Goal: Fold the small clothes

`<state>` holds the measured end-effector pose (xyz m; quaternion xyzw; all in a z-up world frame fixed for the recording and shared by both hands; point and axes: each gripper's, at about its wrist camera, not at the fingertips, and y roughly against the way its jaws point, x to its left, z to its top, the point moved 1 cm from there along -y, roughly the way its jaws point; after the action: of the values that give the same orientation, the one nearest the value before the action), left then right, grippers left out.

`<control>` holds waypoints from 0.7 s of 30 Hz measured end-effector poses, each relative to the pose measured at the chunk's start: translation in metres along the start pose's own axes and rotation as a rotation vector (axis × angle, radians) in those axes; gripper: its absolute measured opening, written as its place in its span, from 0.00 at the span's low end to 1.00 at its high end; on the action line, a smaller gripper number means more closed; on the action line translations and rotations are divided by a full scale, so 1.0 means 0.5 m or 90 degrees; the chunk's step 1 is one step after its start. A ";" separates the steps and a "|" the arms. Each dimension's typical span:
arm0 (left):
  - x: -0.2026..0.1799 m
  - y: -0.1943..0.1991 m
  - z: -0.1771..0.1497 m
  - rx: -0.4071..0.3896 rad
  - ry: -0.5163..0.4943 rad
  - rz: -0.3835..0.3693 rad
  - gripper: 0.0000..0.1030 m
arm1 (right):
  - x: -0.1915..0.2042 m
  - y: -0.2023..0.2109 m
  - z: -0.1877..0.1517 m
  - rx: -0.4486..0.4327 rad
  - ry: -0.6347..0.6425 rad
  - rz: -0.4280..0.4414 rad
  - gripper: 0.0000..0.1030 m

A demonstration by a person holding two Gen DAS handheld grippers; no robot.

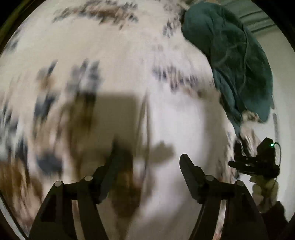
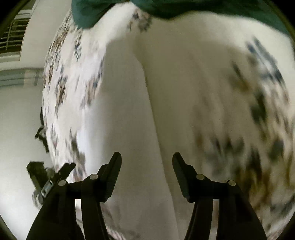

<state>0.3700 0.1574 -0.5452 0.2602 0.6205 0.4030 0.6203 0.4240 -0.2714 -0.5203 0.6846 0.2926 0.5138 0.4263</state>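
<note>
Both grippers' fingers wide over patterned white fabric; window blinds only in right view.

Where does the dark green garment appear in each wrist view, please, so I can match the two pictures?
Left wrist view: the dark green garment sits at the upper right, lying on the white patterned fabric.
Right wrist view: the dark green garment runs along the top edge.
Shared landmark: the white patterned fabric beneath it.
</note>
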 end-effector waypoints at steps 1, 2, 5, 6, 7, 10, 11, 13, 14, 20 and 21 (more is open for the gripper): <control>0.009 0.010 -0.048 0.016 0.008 -0.009 0.65 | -0.010 0.009 -0.036 0.014 -0.005 0.000 0.58; 0.019 0.013 -0.091 0.036 0.014 -0.005 0.65 | -0.027 0.018 -0.085 0.034 -0.013 0.000 0.58; 0.048 -0.008 -0.213 0.111 0.052 -0.015 0.65 | -0.075 0.021 -0.237 0.090 -0.027 -0.018 0.59; 0.055 -0.018 -0.248 0.128 0.064 -0.010 0.65 | -0.092 0.012 -0.278 0.109 -0.033 -0.019 0.60; 0.065 -0.031 -0.296 0.153 0.080 -0.002 0.65 | -0.107 0.000 -0.314 0.125 -0.047 -0.017 0.60; 0.075 -0.045 -0.393 0.189 0.111 0.010 0.65 | -0.146 -0.062 -0.427 0.176 -0.080 -0.035 0.60; 0.071 -0.049 -0.418 0.192 0.110 0.016 0.65 | -0.153 -0.083 -0.457 0.184 -0.085 -0.035 0.60; 0.057 -0.055 -0.458 0.183 0.083 0.063 0.61 | -0.162 -0.125 -0.503 0.201 -0.100 -0.019 0.60; 0.044 -0.058 -0.474 0.166 0.062 0.082 0.52 | -0.168 -0.149 -0.525 0.204 -0.110 -0.018 0.60; 0.002 -0.002 -0.492 0.072 0.046 0.132 0.06 | -0.164 -0.209 -0.610 0.165 -0.115 -0.046 0.03; 0.005 0.008 -0.493 0.069 0.050 0.134 0.06 | -0.162 -0.204 -0.621 0.161 -0.117 -0.052 0.03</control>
<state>0.1275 0.1178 -0.5666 0.3408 0.6345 0.4419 0.5349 0.1078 -0.2040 -0.6136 0.7643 0.3428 0.3902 0.3821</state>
